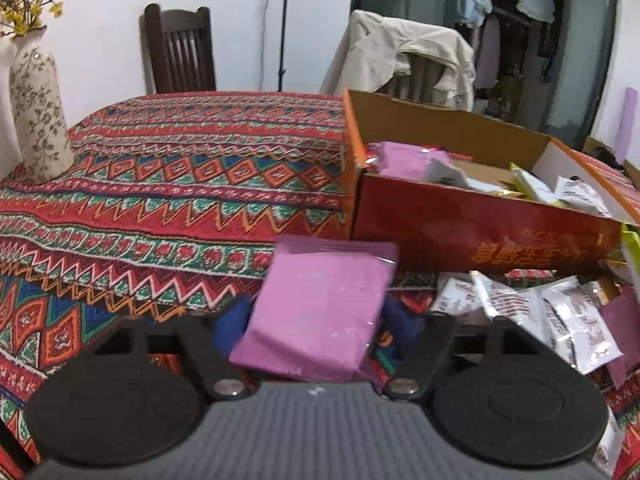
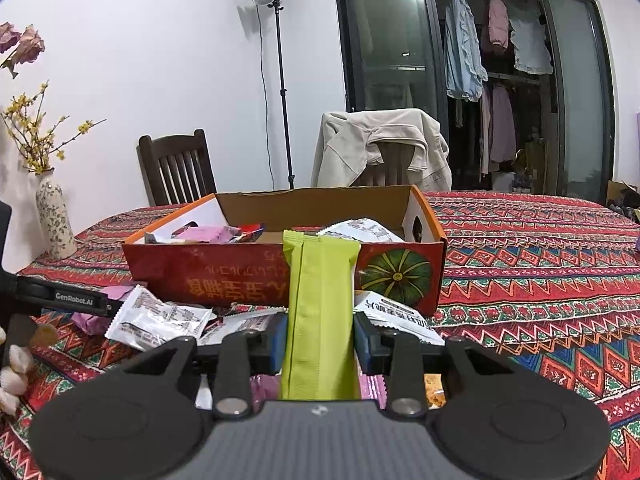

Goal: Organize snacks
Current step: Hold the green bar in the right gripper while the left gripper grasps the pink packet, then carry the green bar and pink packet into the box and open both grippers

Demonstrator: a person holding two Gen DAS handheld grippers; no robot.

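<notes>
Left gripper [image 1: 316, 316]: we close around the flat pink foil snack packet [image 1: 320, 304].
Right gripper [image 2: 320, 342]: clamps the green wrapper bar [image 2: 320, 304].
Handling: light, crinkly, slippery; we grip mid-body.

Bare tablecloth [image 1: 168, 184] open left of box [image 1: 472, 236], loose packets [image 1: 540, 312] crowding its near wall, vase [image 1: 40, 112] at far-left edge.

Pink packet [image 1: 320, 312], lime-green bar [image 2: 320, 304], red-and-orange box [image 2: 240, 268], zigzag red-teal cloth [image 1: 168, 184], floral cream vase [image 1: 40, 116].

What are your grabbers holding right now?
Left gripper on pink packet. Right gripper clamping green packet. Box ahead, path clear.
</notes>
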